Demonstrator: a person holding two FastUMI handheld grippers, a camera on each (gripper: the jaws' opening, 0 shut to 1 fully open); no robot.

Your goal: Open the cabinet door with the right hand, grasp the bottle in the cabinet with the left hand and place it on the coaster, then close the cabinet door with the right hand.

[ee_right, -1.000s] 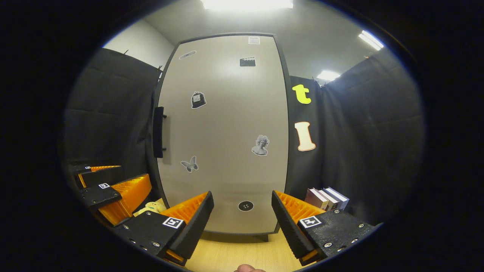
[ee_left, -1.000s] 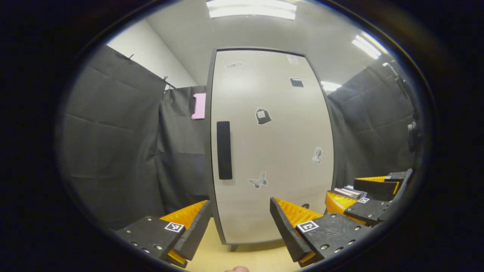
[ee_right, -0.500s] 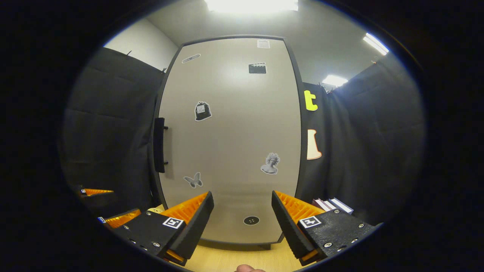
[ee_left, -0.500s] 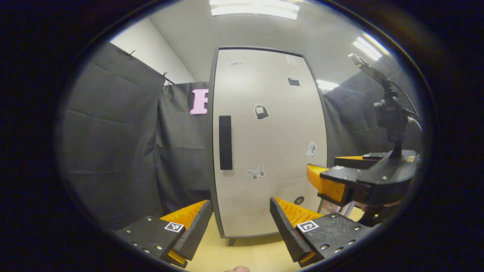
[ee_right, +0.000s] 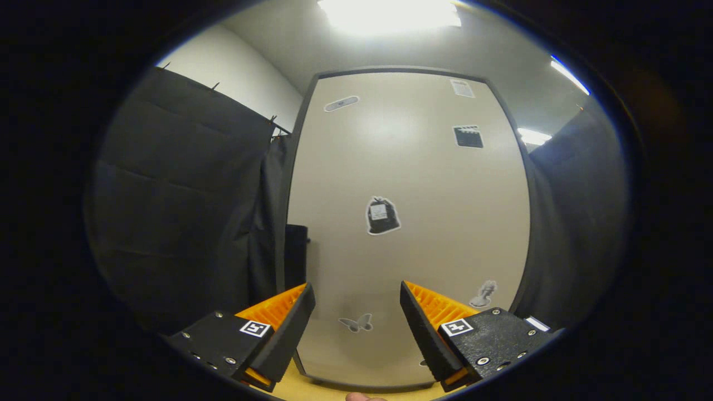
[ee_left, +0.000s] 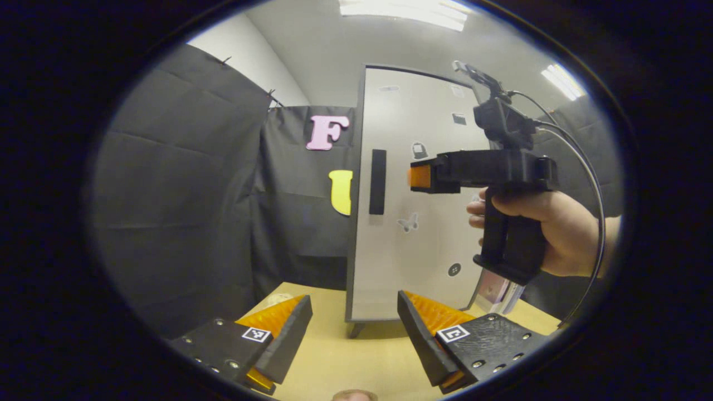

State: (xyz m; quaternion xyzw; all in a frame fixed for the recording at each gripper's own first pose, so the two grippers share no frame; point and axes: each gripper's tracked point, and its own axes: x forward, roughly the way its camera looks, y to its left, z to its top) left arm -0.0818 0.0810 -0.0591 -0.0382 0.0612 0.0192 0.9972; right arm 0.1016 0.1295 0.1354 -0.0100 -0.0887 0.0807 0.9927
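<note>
Through the left gripper view, I am watching my right gripper [ee_left: 415, 177] rising toward the cabinet door's handle [ee_left: 377, 181], left gripper [ee_left: 353, 328] idling wide open, empty. Right gripper view: right fingers gaping empty (bottle presumably behind the shut cabinet door [ee_right: 412, 223]), handle now closer.

Cabinet inside: I can't see it; the cabinet door [ee_right: 412, 234] is shut flat across it, so any bottle stays hidden.
Door handle [ee_right: 296, 253]: in the right gripper view I get it edge-on, its lower end behind my left finger [ee_right: 281, 328].
Right gripper [ee_left: 419, 176]: in the left gripper view it sits side-on, so I can't judge its jaw gap.
Books [ee_left: 501, 289]: mostly behind the hand [ee_left: 548, 231]; titles unreadable.
Door stickers [ee_left: 408, 223]: too small to make out.
Coaster: I can't place it.
</note>
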